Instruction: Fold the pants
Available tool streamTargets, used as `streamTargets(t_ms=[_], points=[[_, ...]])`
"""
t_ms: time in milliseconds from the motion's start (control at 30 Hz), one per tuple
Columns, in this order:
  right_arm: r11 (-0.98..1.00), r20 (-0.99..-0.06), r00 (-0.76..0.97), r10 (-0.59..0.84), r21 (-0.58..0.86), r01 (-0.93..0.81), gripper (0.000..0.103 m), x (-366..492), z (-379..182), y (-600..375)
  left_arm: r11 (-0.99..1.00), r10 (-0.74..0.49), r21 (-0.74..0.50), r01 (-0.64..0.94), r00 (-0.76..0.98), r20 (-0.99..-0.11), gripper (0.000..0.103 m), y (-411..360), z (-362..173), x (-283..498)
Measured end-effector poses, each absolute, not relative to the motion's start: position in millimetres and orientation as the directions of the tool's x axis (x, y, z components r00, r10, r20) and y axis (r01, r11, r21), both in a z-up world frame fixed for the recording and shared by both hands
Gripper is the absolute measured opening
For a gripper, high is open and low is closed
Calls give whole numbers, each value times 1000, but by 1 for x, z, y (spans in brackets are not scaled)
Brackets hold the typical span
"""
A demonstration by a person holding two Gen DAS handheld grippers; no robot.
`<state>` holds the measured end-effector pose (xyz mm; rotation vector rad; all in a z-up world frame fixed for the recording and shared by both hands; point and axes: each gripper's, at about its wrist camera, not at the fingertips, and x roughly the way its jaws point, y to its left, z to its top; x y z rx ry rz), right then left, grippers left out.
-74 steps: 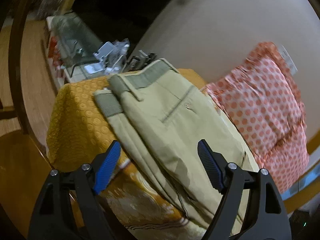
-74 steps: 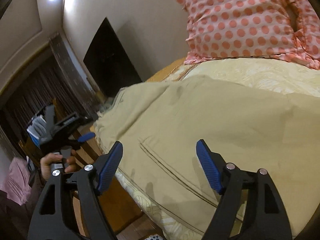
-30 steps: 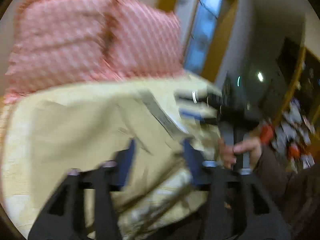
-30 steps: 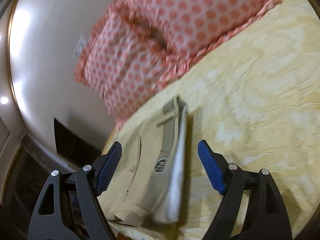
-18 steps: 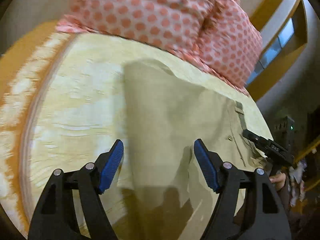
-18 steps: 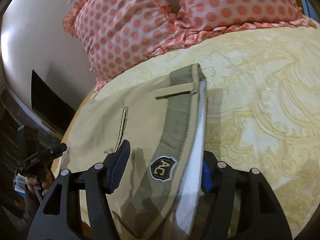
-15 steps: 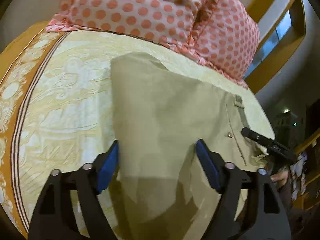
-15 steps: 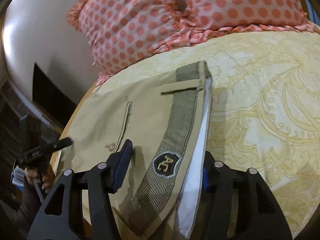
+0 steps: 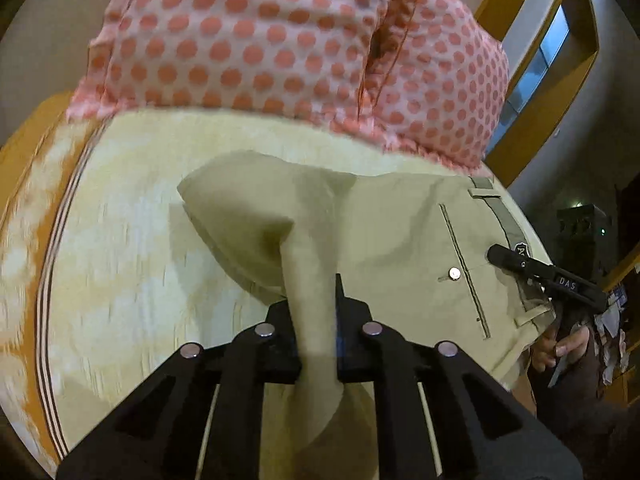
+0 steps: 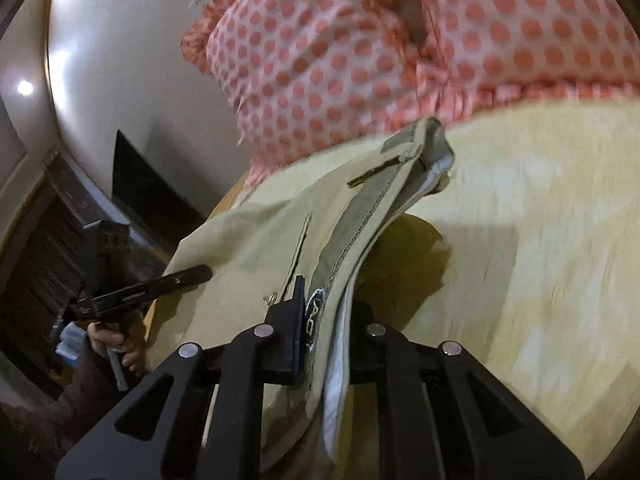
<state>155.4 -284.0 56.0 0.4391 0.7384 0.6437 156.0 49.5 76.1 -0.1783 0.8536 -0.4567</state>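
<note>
Both grippers, left gripper (image 9: 314, 320) and right gripper (image 10: 326, 320), pinch the pants (image 9: 400, 240) tight; lift both sides evenly to fold neatly

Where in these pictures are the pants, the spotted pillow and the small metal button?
pants (image 9: 384, 216), left wrist view, on the flat khaki seat panel.
spotted pillow (image 10: 328, 52), right wrist view, on its dotted front face.
button (image 9: 454, 273), left wrist view, on the back-pocket button.

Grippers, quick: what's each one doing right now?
Left gripper: shut on the folded khaki cotton pants.
Right gripper: shut on the pants' waistband.
</note>
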Motion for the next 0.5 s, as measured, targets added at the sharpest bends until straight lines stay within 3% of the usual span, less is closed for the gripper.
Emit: streamTargets(t_ms=[100,167,267,333,400,500], points=[[759,-457,636,621,554,-343,13,186,70,-291,906,-423,-309,289,639,-643,13,41,83,195],[788,-471,676,567,549,-279,15,208,69,-295,933,-359,-279,228,661,-660,16,34,79,222],[907,-639,671,376,401,-127,32,232,54,-289,977,-211,-157,141,669,-713,19,28,73,244],[936,-677,677,290,347,-55,35,225,50,-299,974,-223,-186,130,699,-680,24,40,83,230],[920,-608,734,304,388,-60,54,205,58,-310,966,-252,-214,147,732,-633,31,48,95,211],[891,-523,759,388,424,-163,54,183,72,-306,897,-437,-343,278,666,-605,37,41,97,187]])
